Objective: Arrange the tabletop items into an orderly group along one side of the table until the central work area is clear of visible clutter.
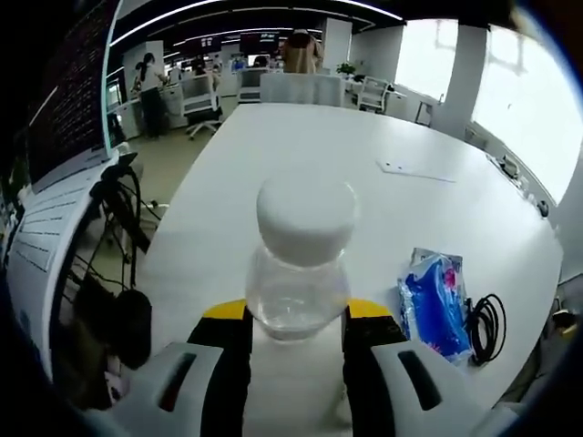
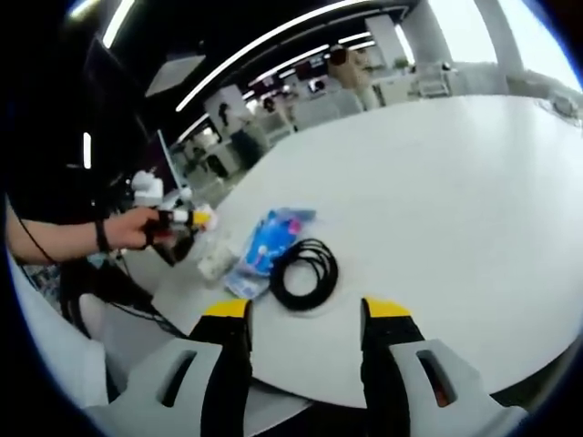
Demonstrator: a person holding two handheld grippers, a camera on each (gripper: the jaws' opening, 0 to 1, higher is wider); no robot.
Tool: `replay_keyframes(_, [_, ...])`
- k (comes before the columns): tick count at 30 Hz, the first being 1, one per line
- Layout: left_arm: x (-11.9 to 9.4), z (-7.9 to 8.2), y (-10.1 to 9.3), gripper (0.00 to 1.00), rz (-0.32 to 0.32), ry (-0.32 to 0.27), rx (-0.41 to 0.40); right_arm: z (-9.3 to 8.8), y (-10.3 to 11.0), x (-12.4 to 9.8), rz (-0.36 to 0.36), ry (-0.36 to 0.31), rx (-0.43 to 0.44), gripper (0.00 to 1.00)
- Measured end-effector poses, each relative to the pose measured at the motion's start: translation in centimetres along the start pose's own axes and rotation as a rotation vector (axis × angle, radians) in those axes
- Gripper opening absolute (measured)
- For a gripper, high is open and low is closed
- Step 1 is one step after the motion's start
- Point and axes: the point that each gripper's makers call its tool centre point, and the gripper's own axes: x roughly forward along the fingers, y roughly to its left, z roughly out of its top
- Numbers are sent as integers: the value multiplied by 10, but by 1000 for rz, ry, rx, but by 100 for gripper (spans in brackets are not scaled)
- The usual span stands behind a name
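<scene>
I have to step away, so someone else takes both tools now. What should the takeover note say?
Left hand-held gripper: shut on the clear bottle with a white cap, held near the table's edge.
Right hand-held gripper: open, empty, hovering above the table just short of the black cable coil.
Blue packet lies beside the coil, touching it, near the same edge. A flat white sheet lies alone farther up the table.
Done: packet and coil grouped.
Left: set the bottle beside them; probably bring the sheet over too.
</scene>
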Motion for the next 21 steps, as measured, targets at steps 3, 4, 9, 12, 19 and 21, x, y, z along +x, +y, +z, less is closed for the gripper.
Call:
replay_keyframes(3, [-4, 0, -1, 37, -8, -17, 15, -3, -2, -1, 0, 12, -2, 46])
replay_keyframes(4, [-5, -1, -2, 38, -13, -17, 19, -3, -3, -1, 0, 13, -2, 46])
replay_keyframes(9, [-8, -5, 1, 38, -18, -22, 26, -5, -2, 0, 6, 17, 0, 46])
replay_keyframes(12, [-10, -8, 0, 38, -19, -19, 26, -5, -1, 2, 11, 19, 0, 46])
replay_keyframes(19, [-17, -21, -4, 39, -26, -18, 20, -7, 0, 4, 14, 18, 6, 46])
replay_keyframes(21, [-19, -28, -5, 39, -31, -15, 17, -8, 0, 4, 13, 20, 9, 46])
